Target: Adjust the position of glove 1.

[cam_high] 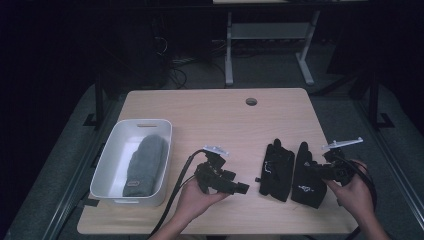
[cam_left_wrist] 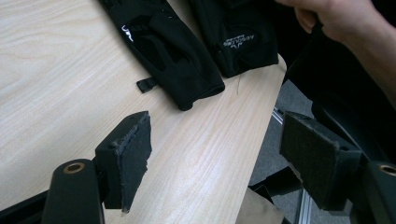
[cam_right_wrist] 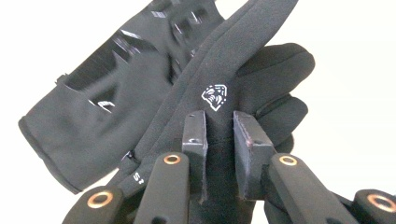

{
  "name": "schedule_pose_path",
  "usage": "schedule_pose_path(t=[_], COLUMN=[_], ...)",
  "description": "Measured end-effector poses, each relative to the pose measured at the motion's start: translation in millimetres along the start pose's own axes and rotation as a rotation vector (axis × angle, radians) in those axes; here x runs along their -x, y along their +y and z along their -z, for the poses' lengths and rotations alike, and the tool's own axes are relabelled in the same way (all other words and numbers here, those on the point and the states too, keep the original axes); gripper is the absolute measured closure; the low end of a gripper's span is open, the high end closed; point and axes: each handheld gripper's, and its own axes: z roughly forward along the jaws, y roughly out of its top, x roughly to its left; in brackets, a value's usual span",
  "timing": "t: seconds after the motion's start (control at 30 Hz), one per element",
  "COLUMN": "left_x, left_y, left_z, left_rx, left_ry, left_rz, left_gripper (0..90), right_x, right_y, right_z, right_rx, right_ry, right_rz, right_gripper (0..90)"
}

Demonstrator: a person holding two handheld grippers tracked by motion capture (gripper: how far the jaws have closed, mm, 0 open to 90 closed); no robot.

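Right tongs [cam_right_wrist: 219,140]: jaws pinched on a fold of the right-hand black glove [cam_right_wrist: 243,70], near the tabletop's [cam_high: 210,115] right front edge.
Left tongs [cam_left_wrist: 215,158]: jaws wide apart, holding nothing, over the tabletop's front edge.
Second glove [cam_high: 276,170]: flat, just beside the first.
White bin [cam_high: 112,155]: at left, holds a grey beanie [cam_high: 146,165].

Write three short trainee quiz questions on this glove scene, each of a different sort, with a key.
1. True or false: the right gripper is pinching a black glove.
2. What lies in the white bin? A) grey knit hat B) a black glove C) a cable
3. Fill in: the left gripper has its jaws ____ with nothing between them.

Key: 1 true; 2 A; 3 open. The second black glove lies flat on the table.
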Motion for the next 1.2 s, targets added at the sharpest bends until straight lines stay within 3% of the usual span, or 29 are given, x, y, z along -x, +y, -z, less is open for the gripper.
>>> schedule_pose_path(t=[0.23, 0.6, 1.0, 1.2], left_x=[-1.3, -2.3, -3.1, -3.9], left_y=[0.0, -2.7, -4.6, -6.1], left_z=[3.1, 5.1, 4.7, 4.7], left_rx=[0.003, 0.006, 0.007, 0.005], left_ry=[0.004, 0.004, -0.003, -0.004], left_rz=[0.000, 0.003, 0.009, 0.009], left_gripper=[25.3, 25.2, 25.3, 25.3], right_x=[-14.1, -37.1, -53.9, -57.1], right_y=[18.7, 43.0, 53.9, 55.3], right_z=[6.5, -10.0, -26.2, -32.3], right_rx=[0.033, 0.044, 0.023, 0.023], right_ry=[0.032, 0.078, 0.085, 0.066], right_rz=[0.005, 0.017, 0.038, 0.049], right_gripper=[75.2, 74.4, 73.3, 72.3])
